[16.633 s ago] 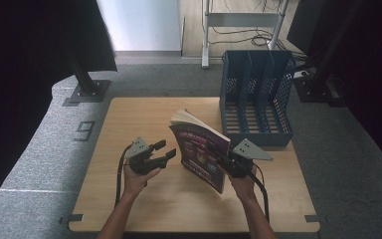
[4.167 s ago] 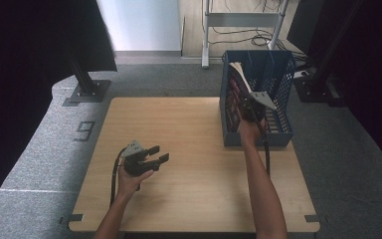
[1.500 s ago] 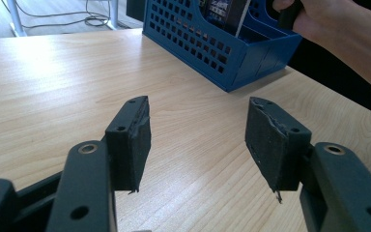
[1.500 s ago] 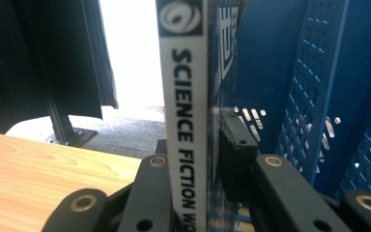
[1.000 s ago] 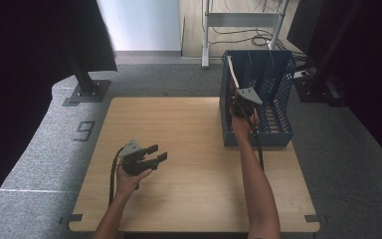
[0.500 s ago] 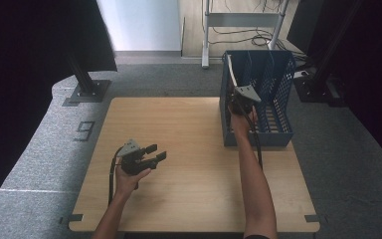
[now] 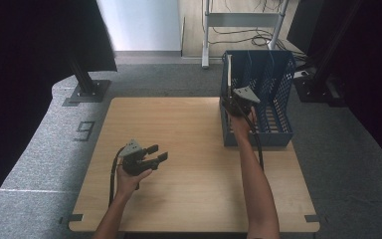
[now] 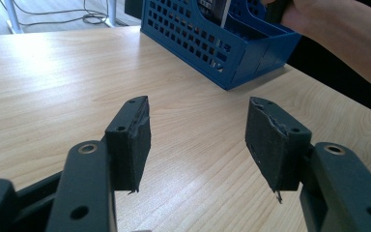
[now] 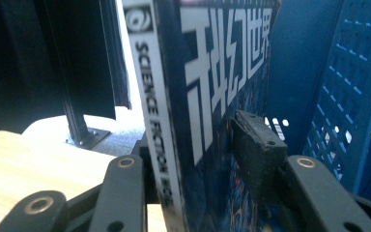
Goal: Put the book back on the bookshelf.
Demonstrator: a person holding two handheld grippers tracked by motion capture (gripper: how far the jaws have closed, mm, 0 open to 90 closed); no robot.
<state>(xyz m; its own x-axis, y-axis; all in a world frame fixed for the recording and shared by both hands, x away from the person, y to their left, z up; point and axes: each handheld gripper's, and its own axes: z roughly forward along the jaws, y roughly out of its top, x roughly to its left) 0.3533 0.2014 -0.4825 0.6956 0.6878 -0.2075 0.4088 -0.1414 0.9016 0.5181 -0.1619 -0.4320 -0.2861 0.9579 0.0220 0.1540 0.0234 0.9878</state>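
Right gripper view: our right gripper (image 9: pixel 198 159) has just been opening around the magazine (image 9: pixel 212 96) standing in the blue rack (image 9: pixel 328 96); our left gripper (image 8: pixel 198 140) rests open and empty above the bench (image 8: pixel 53 72).

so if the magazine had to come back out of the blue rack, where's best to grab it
Probably by the spine edge of the magazine, from the rack's table side. It stands upright in the leftmost slot, spine outward; the right gripper, jaws just opening, straddles that edge there.

Left gripper (image 7: pixel 155 153) low over the tabletop's near-left part, jaws apart. Right gripper (image 7: pixel 231 101) at the far-right edge, forearm outstretched, jaws just opening.
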